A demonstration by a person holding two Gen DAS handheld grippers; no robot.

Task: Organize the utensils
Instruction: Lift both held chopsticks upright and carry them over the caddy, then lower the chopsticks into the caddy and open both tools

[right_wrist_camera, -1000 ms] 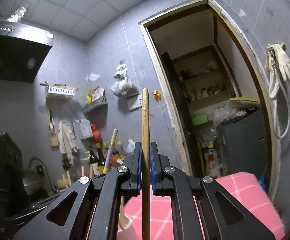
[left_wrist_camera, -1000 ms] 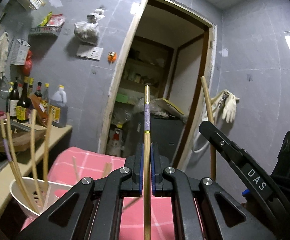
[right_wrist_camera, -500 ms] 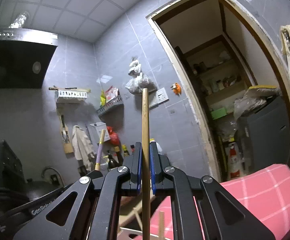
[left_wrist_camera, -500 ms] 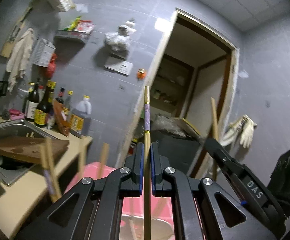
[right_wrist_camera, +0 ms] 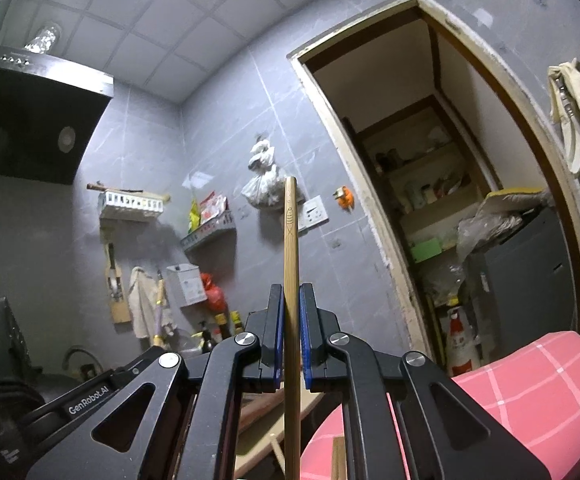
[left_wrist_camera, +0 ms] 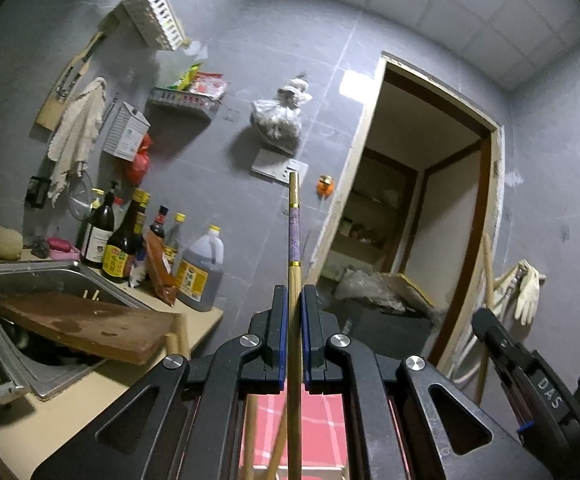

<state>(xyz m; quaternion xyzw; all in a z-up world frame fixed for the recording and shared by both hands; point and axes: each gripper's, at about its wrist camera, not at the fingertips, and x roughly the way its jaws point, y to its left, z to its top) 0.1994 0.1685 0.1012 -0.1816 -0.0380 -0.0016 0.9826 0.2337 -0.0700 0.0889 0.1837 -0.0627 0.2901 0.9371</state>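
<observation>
Each gripper pinches one light, stiff, probably slick chopstick mid-shaft: the left gripper (left_wrist_camera: 292, 320) a purple-banded chopstick (left_wrist_camera: 294, 240), the right gripper (right_wrist_camera: 290, 320) a plain bamboo chopstick (right_wrist_camera: 291, 248).

Smooth bamboo chopstick (left_wrist_camera: 294, 240) with a glossy purple band, matt black plastic gripper (left_wrist_camera: 292, 320) with blue pads, dull steel sink (left_wrist_camera: 49, 276), worn wet wooden board (left_wrist_camera: 85, 328), pink checked cloth (right_wrist_camera: 530, 392), glossy grey tiled wall (left_wrist_camera: 249, 60)

Two upright chopsticks (left_wrist_camera: 294, 240), one purple-banded
</observation>
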